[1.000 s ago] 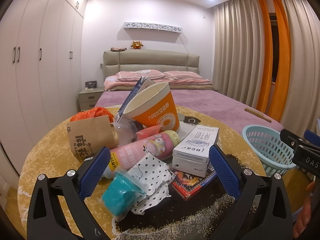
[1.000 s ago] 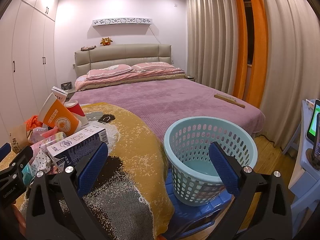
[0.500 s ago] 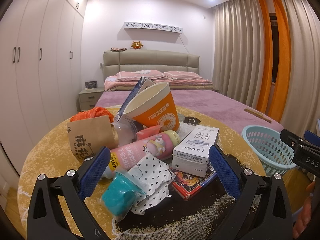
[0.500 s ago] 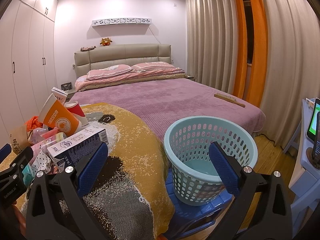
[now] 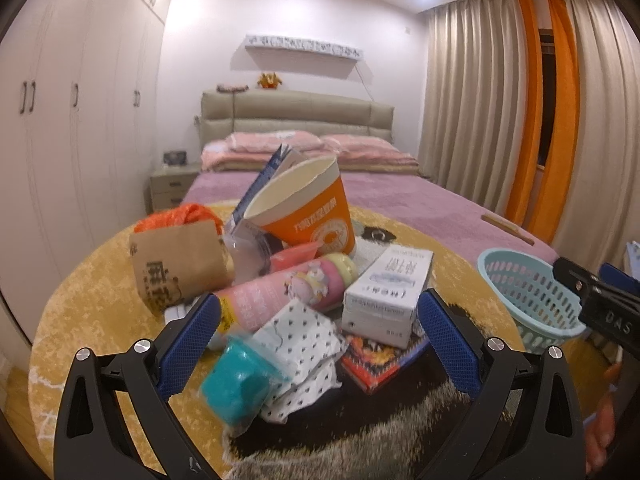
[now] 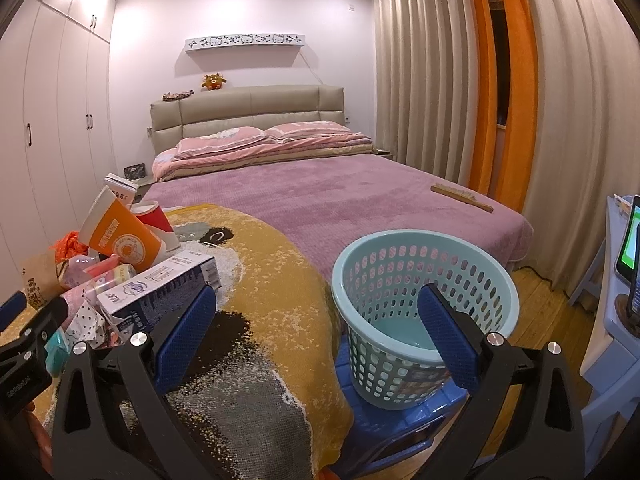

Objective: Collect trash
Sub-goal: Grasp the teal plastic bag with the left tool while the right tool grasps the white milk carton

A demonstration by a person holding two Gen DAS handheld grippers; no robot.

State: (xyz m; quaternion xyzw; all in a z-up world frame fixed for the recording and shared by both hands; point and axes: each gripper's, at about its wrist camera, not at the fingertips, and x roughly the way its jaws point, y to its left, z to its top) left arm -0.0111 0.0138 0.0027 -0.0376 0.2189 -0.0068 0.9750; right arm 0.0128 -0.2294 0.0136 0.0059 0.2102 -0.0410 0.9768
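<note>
With both the left gripper (image 5: 316,340) and right gripper (image 6: 316,336) spread wide and empty, trash heaped on the surface (image 5: 72,320) could topple if the teal cup (image 5: 236,384) snags neighbours before reaching the basket (image 6: 424,312).

Bed (image 6: 320,184), wardrobes (image 5: 80,100), curtains (image 6: 440,80)
</note>
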